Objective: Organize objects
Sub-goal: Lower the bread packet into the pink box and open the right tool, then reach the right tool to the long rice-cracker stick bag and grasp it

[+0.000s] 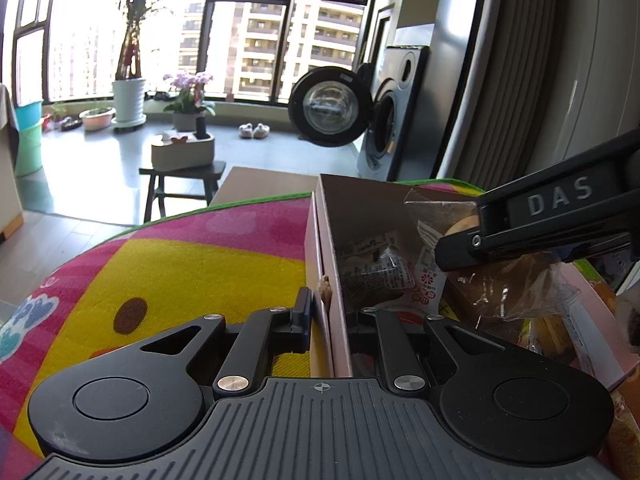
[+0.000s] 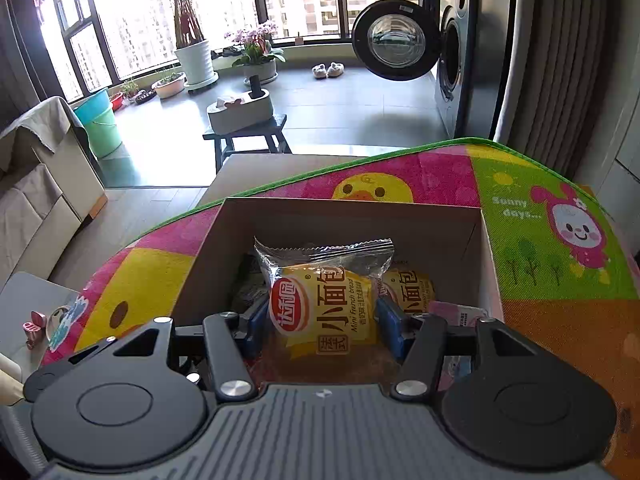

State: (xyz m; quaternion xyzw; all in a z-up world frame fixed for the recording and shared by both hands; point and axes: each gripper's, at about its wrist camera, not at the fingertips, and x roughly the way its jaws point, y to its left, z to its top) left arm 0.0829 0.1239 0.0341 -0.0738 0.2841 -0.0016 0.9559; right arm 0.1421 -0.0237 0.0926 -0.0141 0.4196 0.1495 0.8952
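While the right gripper hangs over the box, its blue pads are closed on a bread pack, one on each side of the yellow wrapper, at about mid-height. The pack sits inside the box opening, above other snacks; a second pack of the same kind lies just behind it to the right. Whether the held pack already rests on the pile, I cannot tell.

Left gripper straddles the box's left wall: one finger outside, one inside, clamped on the cardboard, likely steadying it.

Handling, as judged: pack is light, soft, air-puffed; film is slick and crinkly. Bread inside would crush under a hard squeeze. Grip across the middle looks sound; the crimped top seam is the other option, gentler on the bread. Box is light, thin-walled, apt to slide on the mat, so the wall hold makes sense.
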